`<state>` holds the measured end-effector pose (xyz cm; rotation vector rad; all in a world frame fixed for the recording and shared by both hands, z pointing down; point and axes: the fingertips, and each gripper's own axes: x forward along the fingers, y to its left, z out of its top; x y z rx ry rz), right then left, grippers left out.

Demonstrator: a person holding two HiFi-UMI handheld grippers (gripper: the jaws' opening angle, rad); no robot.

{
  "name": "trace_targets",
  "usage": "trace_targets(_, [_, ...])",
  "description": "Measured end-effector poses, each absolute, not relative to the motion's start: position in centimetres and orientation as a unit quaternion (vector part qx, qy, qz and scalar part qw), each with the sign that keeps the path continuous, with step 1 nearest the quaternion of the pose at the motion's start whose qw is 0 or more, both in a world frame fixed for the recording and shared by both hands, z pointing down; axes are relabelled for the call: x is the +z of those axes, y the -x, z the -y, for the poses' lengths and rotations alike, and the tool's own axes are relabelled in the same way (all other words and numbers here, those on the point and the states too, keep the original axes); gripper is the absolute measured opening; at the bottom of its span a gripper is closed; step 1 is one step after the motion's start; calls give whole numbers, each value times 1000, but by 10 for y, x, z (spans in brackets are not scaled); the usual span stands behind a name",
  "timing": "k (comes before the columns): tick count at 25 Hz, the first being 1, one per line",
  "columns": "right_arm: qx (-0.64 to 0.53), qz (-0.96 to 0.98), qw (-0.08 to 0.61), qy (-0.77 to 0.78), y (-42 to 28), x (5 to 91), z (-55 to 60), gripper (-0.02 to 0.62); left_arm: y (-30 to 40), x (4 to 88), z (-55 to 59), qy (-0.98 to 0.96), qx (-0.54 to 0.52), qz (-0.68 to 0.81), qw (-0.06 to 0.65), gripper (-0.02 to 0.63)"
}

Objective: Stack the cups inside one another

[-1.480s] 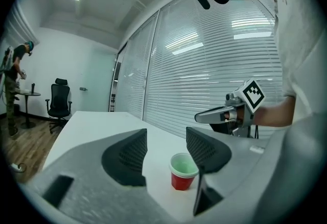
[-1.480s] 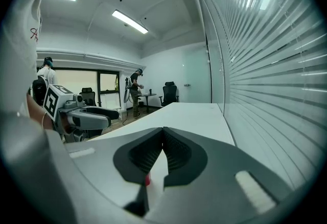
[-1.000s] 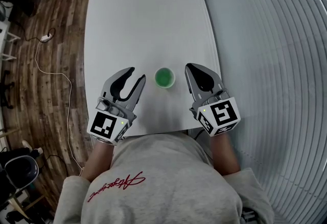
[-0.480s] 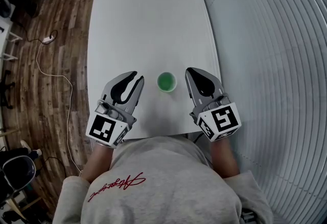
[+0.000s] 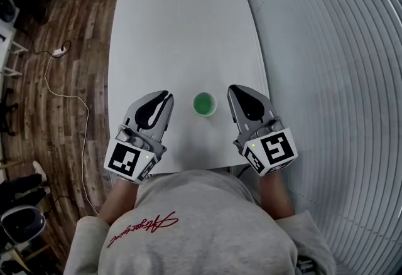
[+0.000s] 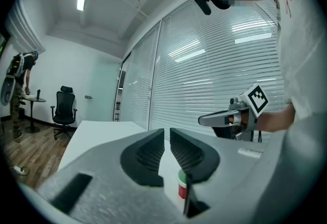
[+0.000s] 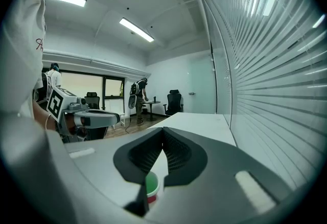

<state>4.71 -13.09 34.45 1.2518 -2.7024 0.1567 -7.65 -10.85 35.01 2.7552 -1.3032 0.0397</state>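
Note:
A cup with a green inside [image 5: 204, 104] stands on the white table [image 5: 182, 29] near its front edge, between my two grippers. From the side, this cup [image 7: 152, 187] shows a white rim and a red band lower down. My left gripper [image 5: 167, 97] hovers left of it; its jaws have just been closing, and only a narrow slit with nothing in it remains [image 6: 167, 131]. My right gripper [image 5: 232, 88] is right of the cup, shut and empty, its tips touching [image 7: 163, 130]. Neither gripper touches the cup [image 6: 182, 185].
A wall of white blinds [image 5: 333, 79] runs along the table's right side. Wooden floor with a cable [image 5: 63, 88] lies to the left. At the room's far end are an office chair [image 6: 64, 110] and a standing person [image 7: 138, 92] at a small table.
The left gripper's jaws have closed from clearly apart to a narrow slit. The cup stays where it was, and the right gripper stays shut.

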Motion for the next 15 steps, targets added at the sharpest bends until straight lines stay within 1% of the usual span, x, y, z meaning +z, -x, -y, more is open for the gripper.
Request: trace_targets(15, [41,908,70,-411,-44,338,129,-3,79,349,109,-904,16,426,36,-12])
